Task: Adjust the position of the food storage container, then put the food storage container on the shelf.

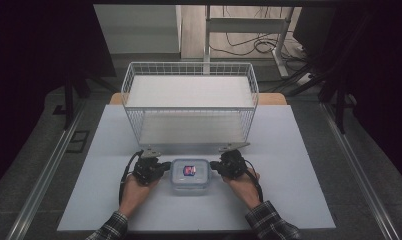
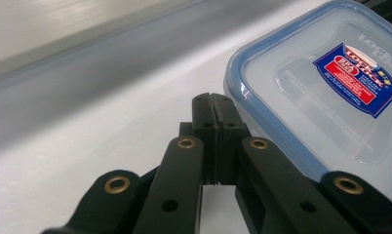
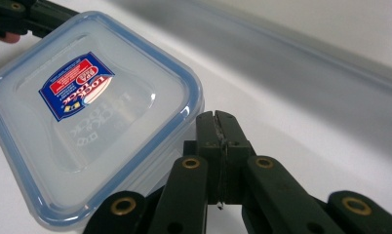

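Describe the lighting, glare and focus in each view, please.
High view: dim, dark edges, the table brightest. Left gripper view: container label sharp, far background soft, pale glare top left. Right gripper view: lid sharp, background blurred.

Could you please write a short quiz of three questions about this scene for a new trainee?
1. True or false: the left gripper has its jaws shut with nothing between them.
2. Which thing lies between the two grippers on the table? A) a mug B) a plastic container C) a book
3. What stands behind the plastic container?

Key:
1. True; the right gripper is shut and empty too.
2. B
3. A white wire basket.
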Demonstrator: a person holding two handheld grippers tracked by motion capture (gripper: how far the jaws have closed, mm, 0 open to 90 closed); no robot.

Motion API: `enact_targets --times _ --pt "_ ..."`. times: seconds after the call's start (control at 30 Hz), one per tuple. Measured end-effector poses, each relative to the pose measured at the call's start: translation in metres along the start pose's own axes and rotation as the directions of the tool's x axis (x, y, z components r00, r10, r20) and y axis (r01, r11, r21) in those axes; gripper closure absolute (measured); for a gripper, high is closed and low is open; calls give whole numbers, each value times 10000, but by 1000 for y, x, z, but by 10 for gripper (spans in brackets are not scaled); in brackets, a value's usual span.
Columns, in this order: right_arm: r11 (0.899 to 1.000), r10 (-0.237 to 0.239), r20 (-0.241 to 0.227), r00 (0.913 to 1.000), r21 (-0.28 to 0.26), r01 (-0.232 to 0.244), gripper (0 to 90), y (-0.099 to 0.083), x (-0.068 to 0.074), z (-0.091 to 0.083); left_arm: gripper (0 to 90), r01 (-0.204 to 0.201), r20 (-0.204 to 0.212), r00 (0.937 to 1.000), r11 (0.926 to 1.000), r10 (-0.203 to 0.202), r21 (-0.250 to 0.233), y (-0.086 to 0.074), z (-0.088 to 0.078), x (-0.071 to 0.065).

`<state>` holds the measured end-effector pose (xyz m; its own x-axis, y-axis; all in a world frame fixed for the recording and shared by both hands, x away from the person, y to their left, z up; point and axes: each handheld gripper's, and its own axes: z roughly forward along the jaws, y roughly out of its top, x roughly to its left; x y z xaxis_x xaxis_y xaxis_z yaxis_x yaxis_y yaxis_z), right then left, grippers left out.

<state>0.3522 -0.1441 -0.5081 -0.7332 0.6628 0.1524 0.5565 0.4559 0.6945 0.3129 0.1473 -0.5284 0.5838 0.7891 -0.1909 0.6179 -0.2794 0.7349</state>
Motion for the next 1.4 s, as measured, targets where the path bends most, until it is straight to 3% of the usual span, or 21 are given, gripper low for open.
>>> enact_targets --times 0.2,0.3,0.47,0.53,0.7,0.77,0.8,0.93,0.97,1.0,1.13,1.2,1.27,1.4 --pt "9999 -27 84 10000 108 26 891 -12 4 -13 898 -117 243 9996 9998 114 146 -4 -2 -14" --pt "9999 -103 103 9999 113 102 890 -13 3 -14 896 -183 351 9992 9996 176 203 -4 -3 -15" --pt "9980 -552 453 9974 -273 564 864 -14 6 -30 836 -145 172 9997 9998 147 -110 -7 -21 -11" --pt "9974 -588 449 9973 -383 606 854 -15 7 -34 792 -223 285 9993 9995 229 -228 -11 -30 -12" --pt "9958 -639 292 9975 -634 657 741 -25 15 -49 572 -113 440 9989 9991 131 -411 -23 -43 -17" --pt "9951 -657 271 9975 -729 675 579 -32 20 -54 443 -164 451 9988 9993 180 -346 -28 -45 -19" --pt "9951 -657 271 9975 -729 675 579 -32 20 -54 443 -182 392 9991 9996 190 -227 -30 -45 -21" --pt "9959 -671 212 9975 -587 683 325 -38 22 -54 190 -425 434 9981 9990 429 -113 -35 -41 -24" --pt "9959 -671 212 9975 -587 683 325 -38 22 -54 151 -425 434 9981 9990 429 -113 -35 -41 -24" --pt "9962 -673 21 9977 -553 673 237 -38 21 -52 123 -465 459 9978 9984 479 -329 -33 -41 -24" --pt "9967 -572 -19 9984 -576 570 128 -36 22 -49 112 -666 789 9943 9959 713 -612 -32 -41 -22" --pt "9966 -577 -39 9983 -593 573 108 -35 22 -49 97 -761 718 9942 9951 805 -627 -31 -40 -22" --pt "9975 -315 -33 9995 -627 313 52 -30 24 -46 79 -614 816 9945 9962 663 -615 -25 -39 -23" --pt "9985 -209 19 9998 -512 210 21 -24 25 -42 28 -324 1072 9935 9977 386 -590 -15 -36 -25"
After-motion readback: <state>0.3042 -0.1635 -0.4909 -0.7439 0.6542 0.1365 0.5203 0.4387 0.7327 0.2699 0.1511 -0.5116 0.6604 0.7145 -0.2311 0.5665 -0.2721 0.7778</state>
